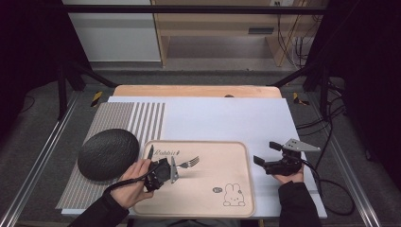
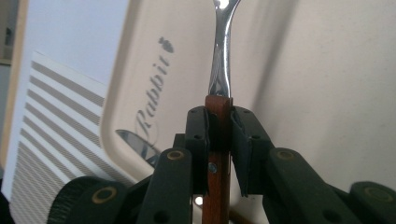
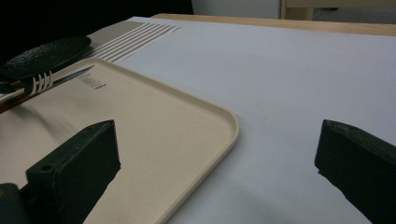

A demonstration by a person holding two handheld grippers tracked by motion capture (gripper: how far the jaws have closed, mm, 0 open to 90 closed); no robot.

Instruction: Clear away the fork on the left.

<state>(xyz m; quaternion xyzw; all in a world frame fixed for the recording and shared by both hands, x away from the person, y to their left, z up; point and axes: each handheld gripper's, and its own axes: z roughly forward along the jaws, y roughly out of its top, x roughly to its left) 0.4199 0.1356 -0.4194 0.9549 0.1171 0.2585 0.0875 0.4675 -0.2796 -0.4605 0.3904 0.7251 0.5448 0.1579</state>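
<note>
The left gripper (image 1: 166, 171), held low over the beige tray (image 1: 236, 189), has its jaws clamped on the wooden handle of a fork (image 2: 219, 70) that juts ahead of it, a knife (image 1: 150, 152) lying just beside. The right gripper (image 1: 270, 152) hovers with jaws wide apart and empty beyond the tray's edge, above the white table sheet (image 1: 222, 118). A dark plate (image 1: 108, 153) sits on a striped mat (image 1: 118, 118) near the left gripper.

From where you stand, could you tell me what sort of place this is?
Probably a lab recording bench set up as a dining table: a black frame with cables surrounds it, while a rabbit tray, striped placemat and fork lie on it.
</note>
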